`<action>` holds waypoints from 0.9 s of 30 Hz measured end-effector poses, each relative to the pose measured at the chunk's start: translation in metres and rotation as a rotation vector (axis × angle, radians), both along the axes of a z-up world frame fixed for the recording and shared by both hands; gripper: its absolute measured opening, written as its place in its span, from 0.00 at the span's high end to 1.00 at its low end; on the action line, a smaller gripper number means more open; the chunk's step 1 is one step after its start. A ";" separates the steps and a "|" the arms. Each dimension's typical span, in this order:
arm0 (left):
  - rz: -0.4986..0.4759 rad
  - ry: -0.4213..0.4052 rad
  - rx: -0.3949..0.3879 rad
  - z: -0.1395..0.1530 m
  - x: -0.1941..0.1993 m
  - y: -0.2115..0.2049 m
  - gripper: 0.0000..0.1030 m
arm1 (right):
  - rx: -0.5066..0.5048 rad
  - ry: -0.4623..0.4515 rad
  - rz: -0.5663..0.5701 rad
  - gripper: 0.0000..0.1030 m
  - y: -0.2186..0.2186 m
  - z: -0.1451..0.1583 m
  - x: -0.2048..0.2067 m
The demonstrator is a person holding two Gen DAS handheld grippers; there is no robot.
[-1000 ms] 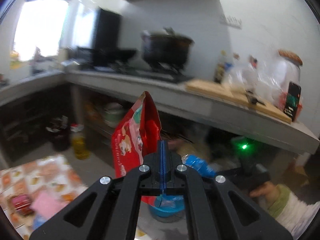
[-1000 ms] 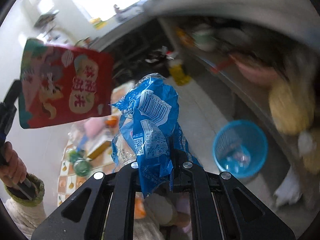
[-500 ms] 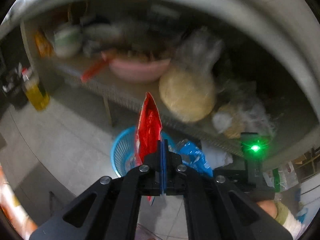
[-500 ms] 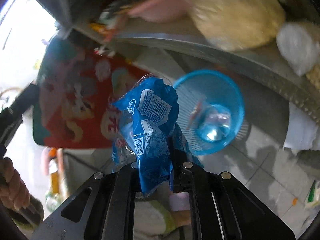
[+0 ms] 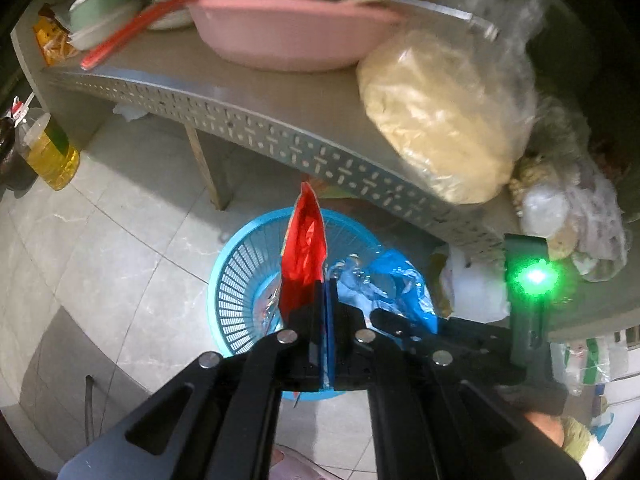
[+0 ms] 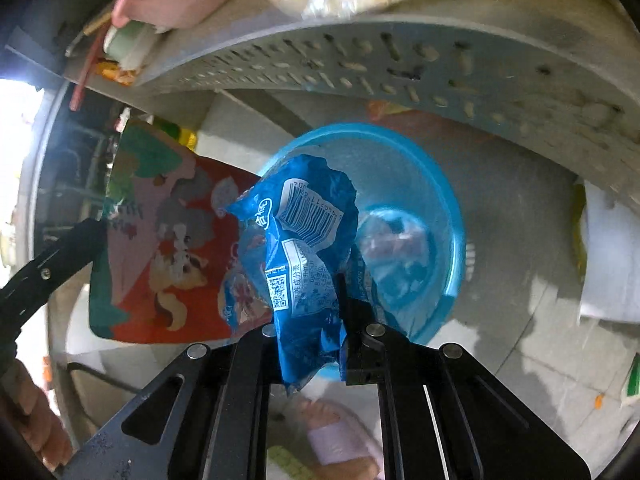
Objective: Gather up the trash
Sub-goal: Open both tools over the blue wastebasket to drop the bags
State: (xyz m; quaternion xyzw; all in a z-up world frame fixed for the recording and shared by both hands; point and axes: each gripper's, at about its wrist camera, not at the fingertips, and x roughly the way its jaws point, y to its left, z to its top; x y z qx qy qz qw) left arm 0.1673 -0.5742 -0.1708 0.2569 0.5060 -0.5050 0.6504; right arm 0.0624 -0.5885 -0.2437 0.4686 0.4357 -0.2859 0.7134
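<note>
Trash was not yet binned: left tool [image 5: 324,312] clamped the red bag [image 5: 304,252], right tool [image 6: 316,320] clamped the blue wrapper [image 6: 304,248], both over the basket [image 5: 232,280]; dropping remained.

A home kitchen, seen low down: ahead of the hand-held gripper a perforated metal shelf [image 5: 304,148] carries a pink basin [image 5: 288,36] and bagged food [image 5: 444,116], with a cooking-oil bottle [image 5: 50,152] standing on the tiled floor [image 5: 120,220] to its left.
</note>
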 end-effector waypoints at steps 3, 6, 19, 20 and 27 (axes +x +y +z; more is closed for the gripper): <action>0.009 -0.011 0.038 -0.011 0.000 -0.005 0.72 | -0.041 0.048 0.019 0.68 -0.001 -0.019 0.007; 0.017 -0.030 0.031 -0.008 -0.002 -0.003 0.60 | -0.097 0.090 0.026 0.52 0.002 -0.027 0.006; 0.015 -0.103 -0.125 0.092 -0.013 0.042 0.43 | -0.122 0.017 -0.027 0.44 -0.001 -0.003 -0.022; 0.016 -0.108 -0.142 0.103 -0.016 0.050 0.41 | -0.119 0.001 -0.032 0.42 -0.001 0.001 -0.025; 0.013 -0.185 -0.263 0.185 -0.036 0.129 0.26 | -0.122 -0.033 0.026 0.41 0.003 0.009 -0.016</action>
